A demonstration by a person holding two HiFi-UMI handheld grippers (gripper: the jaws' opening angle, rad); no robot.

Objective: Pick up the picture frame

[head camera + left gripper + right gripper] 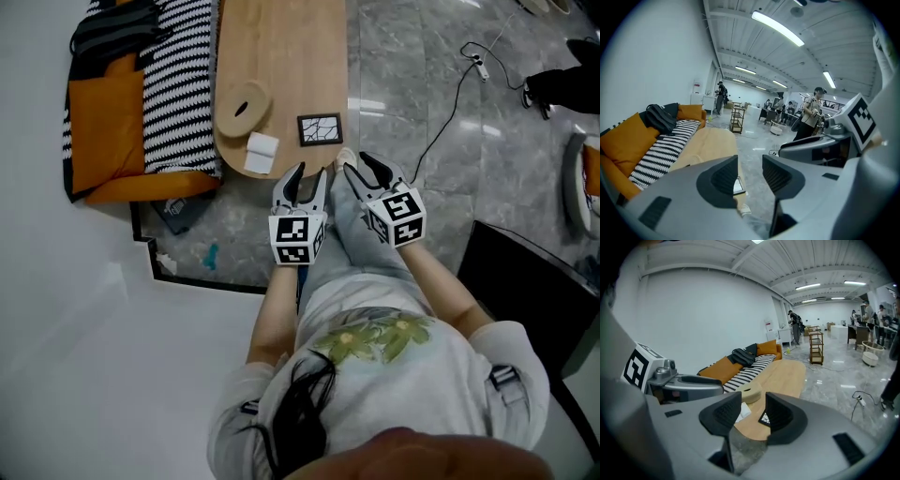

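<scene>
Frame [320, 129] lies flat at the near right edge of the table [281, 47] with its cracked-line print facing up, so only its thin border offers a hold. A white block [261, 153] sits just left of it at the near edge, with a round wooden holder [242, 108] beyond. Both are apart from the frame, so its right side looks free for an approach. Left gripper [309, 174] and right gripper [360, 167] hang side by side short of the table's near edge, above the person's leg, pointing forward and down toward the frame without touching it. Each pair of jaws stands moderately apart with nothing between, probably readied for the frame's edges. In the right gripper view the frame shows just past the jaws, so that gripper seems better lined up.
</scene>
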